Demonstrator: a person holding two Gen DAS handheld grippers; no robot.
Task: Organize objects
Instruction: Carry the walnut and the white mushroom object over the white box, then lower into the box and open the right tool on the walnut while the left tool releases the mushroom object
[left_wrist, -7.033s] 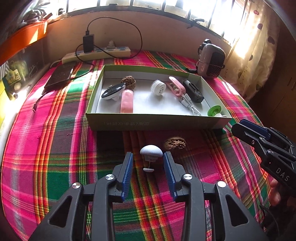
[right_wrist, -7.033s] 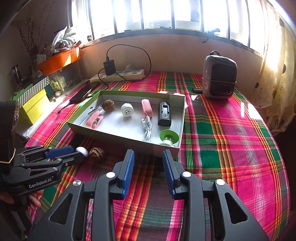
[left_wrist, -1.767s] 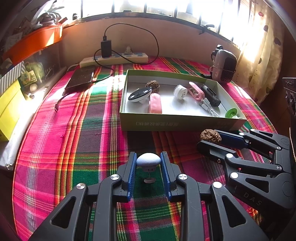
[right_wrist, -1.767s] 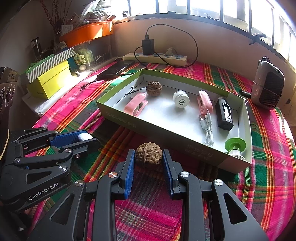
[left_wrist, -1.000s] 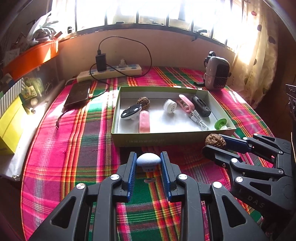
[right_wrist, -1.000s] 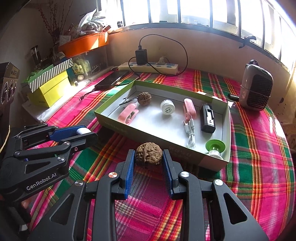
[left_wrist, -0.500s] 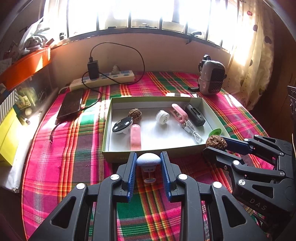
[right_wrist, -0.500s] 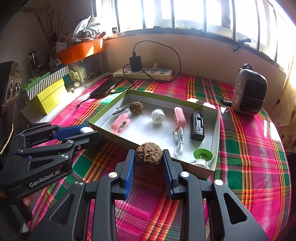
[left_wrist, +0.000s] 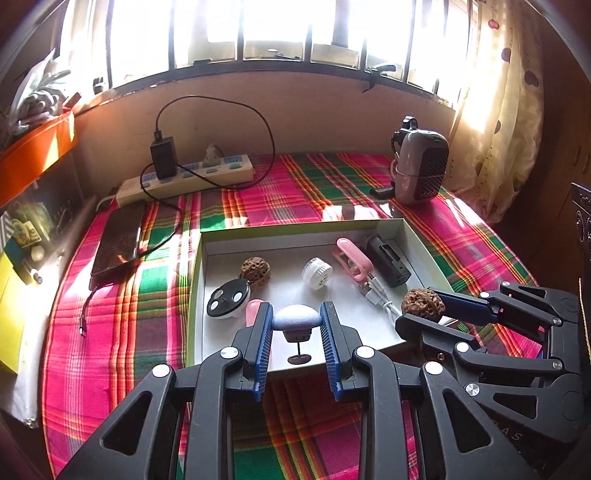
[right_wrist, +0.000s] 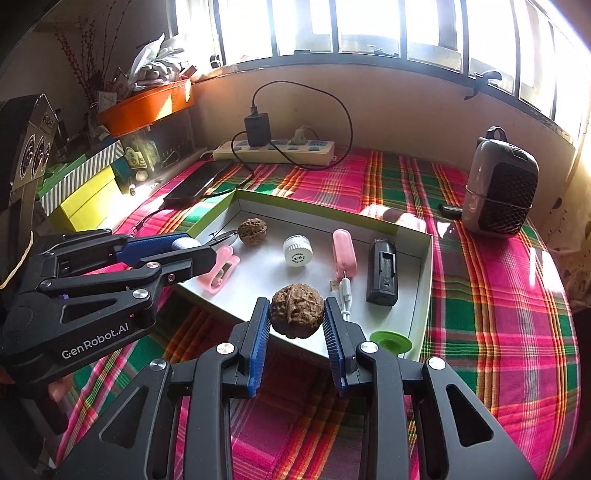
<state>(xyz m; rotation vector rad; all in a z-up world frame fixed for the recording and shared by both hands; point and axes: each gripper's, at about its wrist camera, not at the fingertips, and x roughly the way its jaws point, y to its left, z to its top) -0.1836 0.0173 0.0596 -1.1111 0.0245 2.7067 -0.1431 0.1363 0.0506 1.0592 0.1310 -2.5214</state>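
My left gripper (left_wrist: 296, 321) is shut on a small white mushroom-shaped object (left_wrist: 296, 319) and holds it above the near left part of the green-rimmed white box (left_wrist: 295, 224). My right gripper (right_wrist: 296, 312) is shut on a brown walnut (right_wrist: 296, 309) and holds it over the box's near edge (right_wrist: 424, 314). The right gripper also shows in the left wrist view (left_wrist: 417, 312) with the walnut (left_wrist: 422, 302). The left gripper shows in the right wrist view (right_wrist: 192, 248).
In the box lie another walnut (left_wrist: 255, 269), a black-and-white round device (left_wrist: 227, 302), a white cap (left_wrist: 317, 272), a pink clip (left_wrist: 351, 258), a black block (left_wrist: 388, 260) and a green spool (right_wrist: 390, 341). Behind stand a power strip (left_wrist: 184, 179), a phone (left_wrist: 118, 240) and a small heater (left_wrist: 421, 171).
Both grippers have moved forward with their loads, from in front of the box to above its near part.
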